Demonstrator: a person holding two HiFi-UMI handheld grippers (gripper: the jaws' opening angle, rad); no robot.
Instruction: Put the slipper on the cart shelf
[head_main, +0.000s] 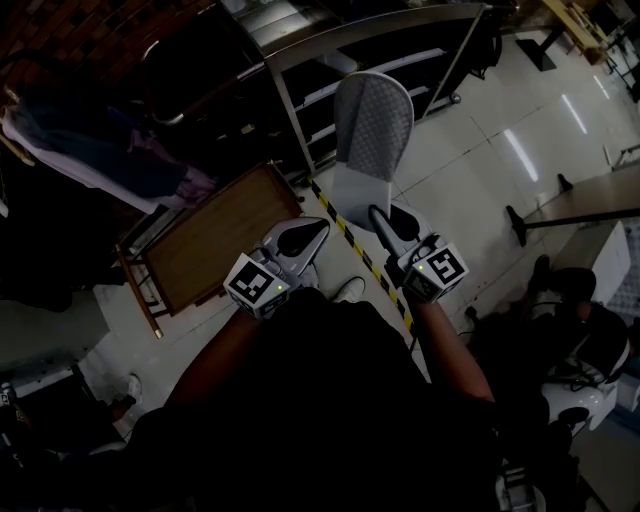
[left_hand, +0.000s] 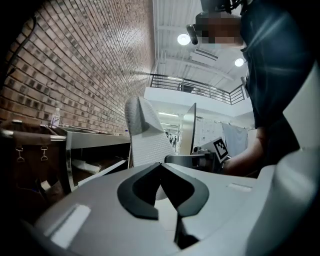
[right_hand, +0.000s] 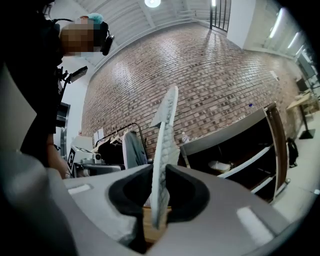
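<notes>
Left edge of head view: clothes rack (head_main: 100, 150), then a wooden tray table (head_main: 215, 235). Neither is part of the job, so steer wide of them.

Left gripper (head_main: 312, 232): its own view shows the jaws pressed together at the tips with nothing between them. It's a spare hand, low and beside the load.

Slipper (head_main: 373, 120) sits centre frame, out ahead of both grippers, textured sole facing the head camera. It isn't on anything yet. It hangs in the air between the person and the cart (head_main: 400, 25), above the striped floor tape (head_main: 350, 240).

Right gripper (head_main: 378, 218): jaws pinch the slipper at what looks like the heel end. In its own view the sole runs edge-on between the pads, strap end furthest from the jaws.

Cart shelf (right_hand: 250, 160) is on the right of the right gripper view, well apart from the slipper, with its open side facing this way. Something pale already lies on it (right_hand: 220, 165) — can't tell what.

Step in hand, as I read it, is the carry to the cart. How I'd do it:
- Keep the pinch firm; the grip is at one end, so the free end can swing.
- Go in strap end first, under the top rim and clear of the corner post.
- Roll the sole flat over a bare stretch beside the pale item.
- Rest it on the shelf before letting go — no drop.
- Use the left gripper only to steady.
</notes>
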